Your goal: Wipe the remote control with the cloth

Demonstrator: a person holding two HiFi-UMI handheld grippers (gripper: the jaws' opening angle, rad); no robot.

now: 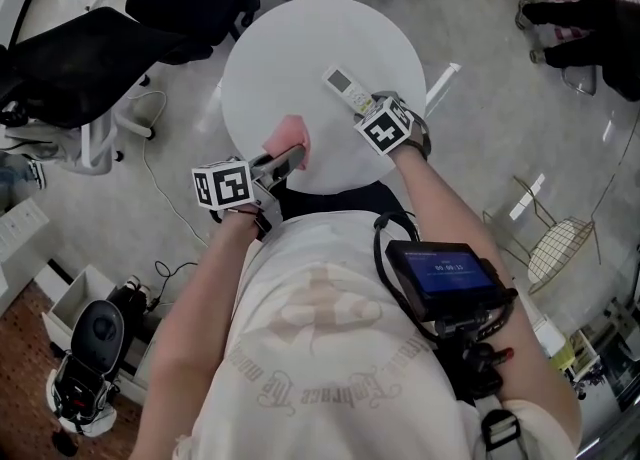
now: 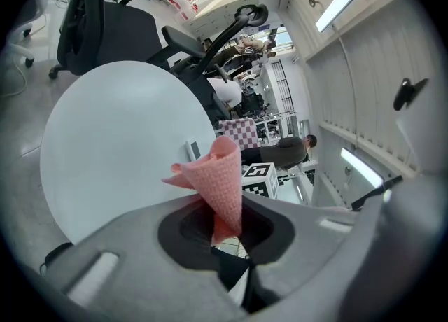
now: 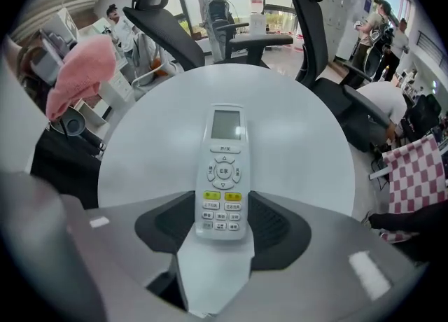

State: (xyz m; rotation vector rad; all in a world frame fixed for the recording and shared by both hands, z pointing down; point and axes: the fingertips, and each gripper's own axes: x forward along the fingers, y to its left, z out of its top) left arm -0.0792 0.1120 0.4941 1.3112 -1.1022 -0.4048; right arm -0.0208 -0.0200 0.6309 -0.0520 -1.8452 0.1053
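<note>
Cloth comes first from the left: a pink waffle-textured cloth (image 2: 222,180) stands up in a loose cone out of the left gripper (image 1: 283,161). Its fingers (image 2: 185,233) are closed on the cloth's lower end, with the rest sticking out free beyond the tips. In the head view this gripper hangs over the near edge of the round white surface (image 1: 290,58), left of the middle, with its marker cube (image 1: 222,186) just off the edge. Black office chairs (image 1: 90,58) stand on the floor beyond the surface's left and far edges.

Further right, the white remote control (image 3: 222,173) lies flat on the surface, face up, toward the near right edge. It lies at a slant, with its screen end toward the middle of the surface and its button end toward the edge.

The right gripper (image 1: 372,108) points steeply down at that button end. Its fingers (image 3: 276,226) stand wide, one on each side of the lowest rows of buttons. Each dark pad is just beside a long side of the remote; whether they touch it cannot be told. The screen end and upper buttons lie clear beyond the fingertips. The cloth and the remote are apart, with bare surface between them.
</note>
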